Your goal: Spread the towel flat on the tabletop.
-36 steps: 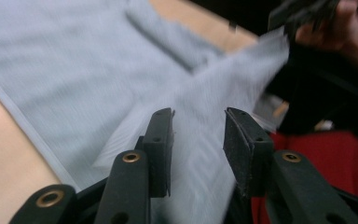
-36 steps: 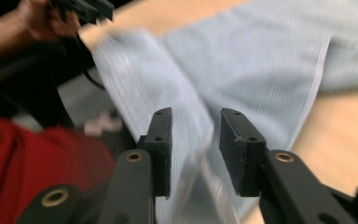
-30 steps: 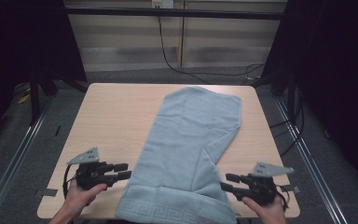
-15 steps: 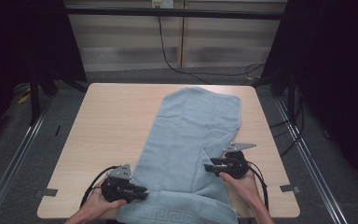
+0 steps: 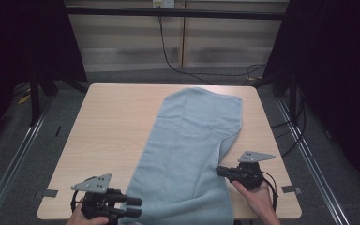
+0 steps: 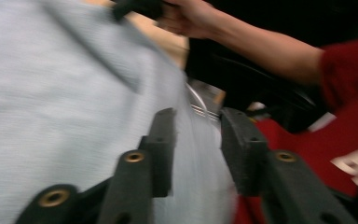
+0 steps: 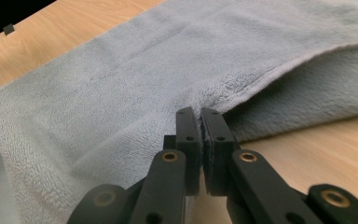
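Your right gripper [image 5: 221, 170], at the lower right of the high view, has just been closing and now pinches the right edge of the light blue towel [image 5: 192, 145], which lies lengthwise down the middle of the bench [image 5: 112, 126]. Your left gripper [image 5: 136, 207], at the lower left, has just been opening; its jaws stand apart astride the towel's near edge. Close it on the hem before lifting, so both sides rise evenly.

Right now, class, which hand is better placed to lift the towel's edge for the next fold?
Right. The right gripper has its jaws pinched shut on the towel edge, while the left gripper has its jaws apart beside the cloth.
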